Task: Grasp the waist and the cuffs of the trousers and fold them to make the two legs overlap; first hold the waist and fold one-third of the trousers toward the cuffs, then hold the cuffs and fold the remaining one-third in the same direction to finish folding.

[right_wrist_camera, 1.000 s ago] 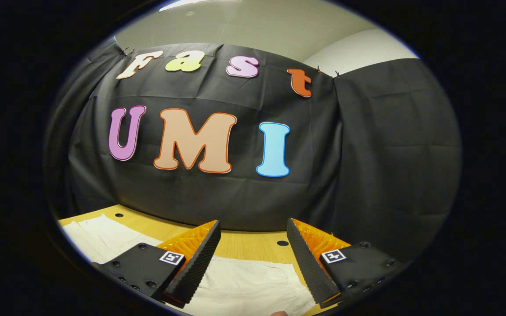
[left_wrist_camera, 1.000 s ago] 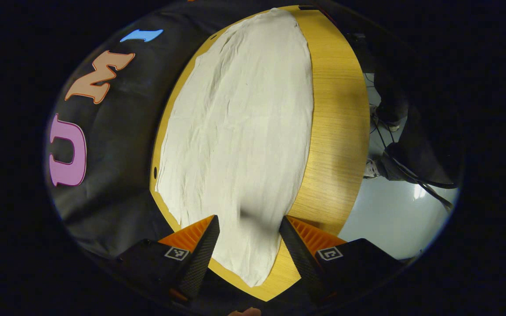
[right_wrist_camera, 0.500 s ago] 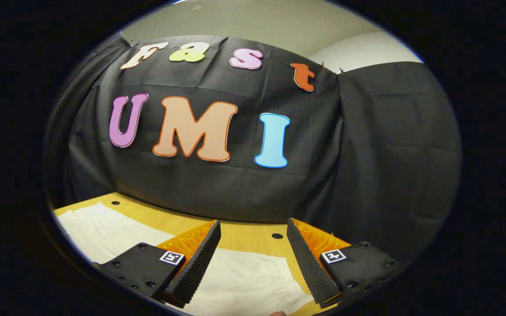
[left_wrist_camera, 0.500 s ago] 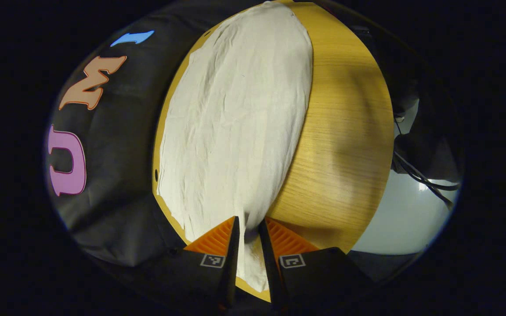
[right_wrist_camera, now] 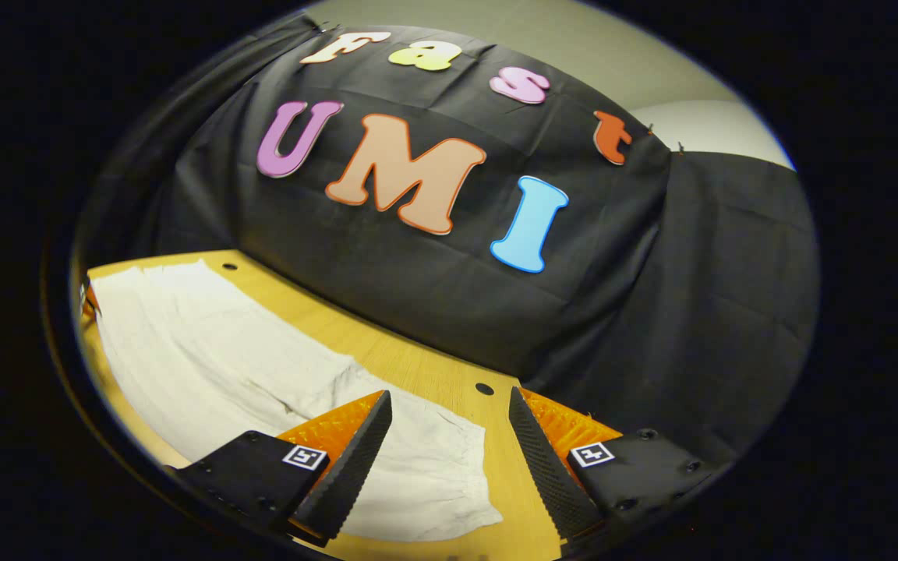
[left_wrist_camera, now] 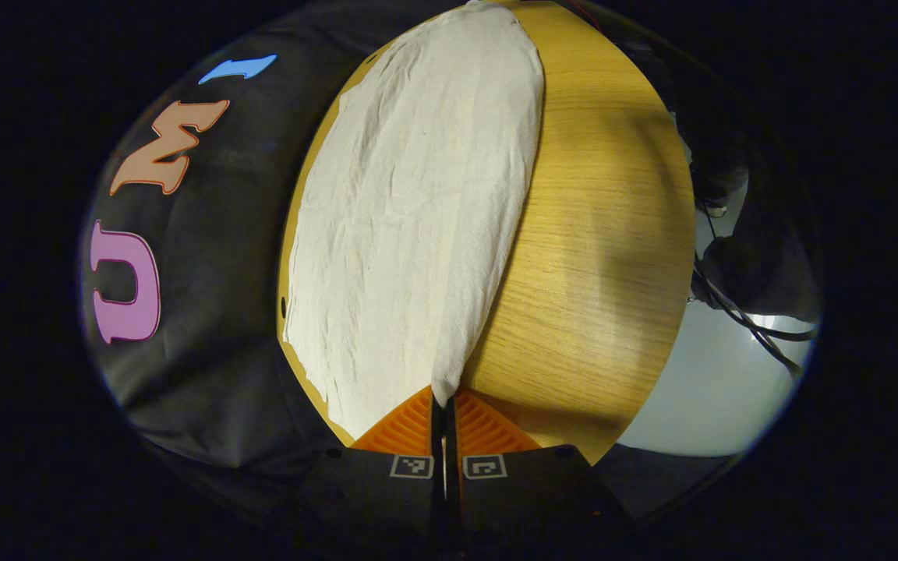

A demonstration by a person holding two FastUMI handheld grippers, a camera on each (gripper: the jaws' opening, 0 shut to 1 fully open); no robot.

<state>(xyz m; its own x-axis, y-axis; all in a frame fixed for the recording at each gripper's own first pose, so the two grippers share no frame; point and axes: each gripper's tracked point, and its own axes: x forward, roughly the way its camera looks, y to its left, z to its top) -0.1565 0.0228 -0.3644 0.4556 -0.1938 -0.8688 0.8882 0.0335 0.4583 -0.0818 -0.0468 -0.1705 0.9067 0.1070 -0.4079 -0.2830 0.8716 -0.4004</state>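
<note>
Pinching hard, your left claw (left_wrist_camera: 444, 413) has its two fingers drawn together until they all but touch, and a corner of the cream-white wrinkled cloth trousers (left_wrist_camera: 410, 218) is caught between them at the garment's near edge. From that pinched point the trousers run away from you in one long flat stretch on the light wooden counter (left_wrist_camera: 597, 257), lying towards the side next to the black cloth wall (left_wrist_camera: 215, 257); a broad strip of bare wood lies on the other side of them. Past the counter's far edge you can see pale glossy floor (left_wrist_camera: 706, 389) and some dark cables (left_wrist_camera: 745, 319).

Your right claw (right_wrist_camera: 449, 436) is spread wide, its two fingers well apart and closed on nothing. It hangs over the end of the trousers (right_wrist_camera: 262, 389) where the fabric is gathered into fine pleats, and that gathered edge lies between and below the fingers. I cannot tell whether either finger touches the cloth. From there the trousers stretch off to the left along the counter (right_wrist_camera: 418, 366), with a narrow band of wood and a small round hole (right_wrist_camera: 484, 388) between them and the black wall (right_wrist_camera: 652, 312).
</note>
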